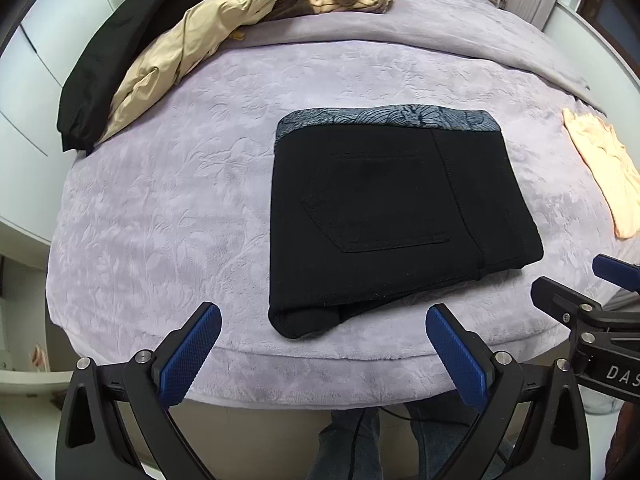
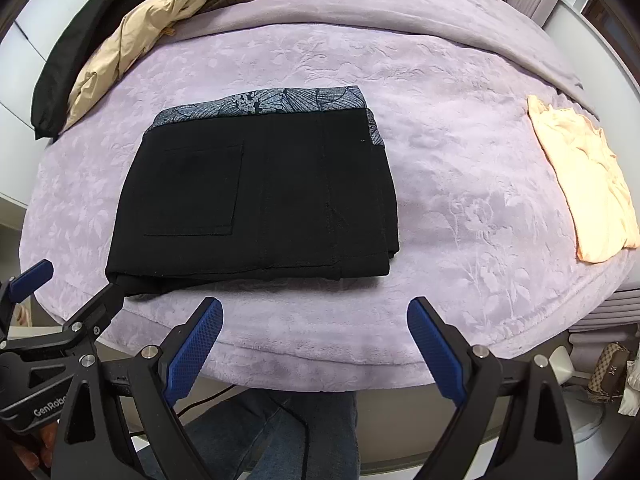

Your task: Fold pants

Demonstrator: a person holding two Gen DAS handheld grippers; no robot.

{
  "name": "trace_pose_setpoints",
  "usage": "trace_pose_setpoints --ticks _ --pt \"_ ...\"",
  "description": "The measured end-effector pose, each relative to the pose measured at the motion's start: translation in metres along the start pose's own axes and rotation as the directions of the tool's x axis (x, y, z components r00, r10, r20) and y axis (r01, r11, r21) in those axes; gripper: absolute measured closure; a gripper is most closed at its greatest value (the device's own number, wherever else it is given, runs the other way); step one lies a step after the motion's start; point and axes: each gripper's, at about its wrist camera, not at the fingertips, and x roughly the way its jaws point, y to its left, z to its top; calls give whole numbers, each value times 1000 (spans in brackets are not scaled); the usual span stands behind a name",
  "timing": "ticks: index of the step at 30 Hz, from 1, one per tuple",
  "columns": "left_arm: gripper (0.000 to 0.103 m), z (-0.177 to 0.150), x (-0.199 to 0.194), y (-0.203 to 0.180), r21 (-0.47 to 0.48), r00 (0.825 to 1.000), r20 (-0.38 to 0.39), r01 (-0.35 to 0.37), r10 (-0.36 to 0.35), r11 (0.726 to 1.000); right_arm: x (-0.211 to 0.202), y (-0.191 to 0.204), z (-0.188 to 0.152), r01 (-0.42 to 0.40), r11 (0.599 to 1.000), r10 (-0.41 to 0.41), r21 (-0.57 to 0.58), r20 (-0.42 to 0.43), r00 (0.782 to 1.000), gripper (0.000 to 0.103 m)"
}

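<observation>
From the left wrist, the black pants (image 1: 384,216) lie folded on the lilac blanket (image 1: 168,208) ahead and slightly right of the gaping, empty left gripper (image 1: 322,320), while from the right wrist they sit ahead-left of the equally spread right gripper (image 2: 314,310), seemingly equidistant.

Both views are evenly and softly lit, bright enough to show the embossed pattern on the blanket (image 1: 168,208). Shadows are faint. The black pants (image 1: 384,216) swallow detail; only stitching shows. Fisheye bending curves the bed edge, and dark vignette fills the corners. Focus is sharp centrally, softer toward the rims.
</observation>
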Motion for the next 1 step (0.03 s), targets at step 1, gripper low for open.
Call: trace_pose_setpoints --ticks 1 --pt "0 0 0 -1 1 1000 1 2 -2 1000 0 1 0 1 1000 -1 2 -2 1000 8"
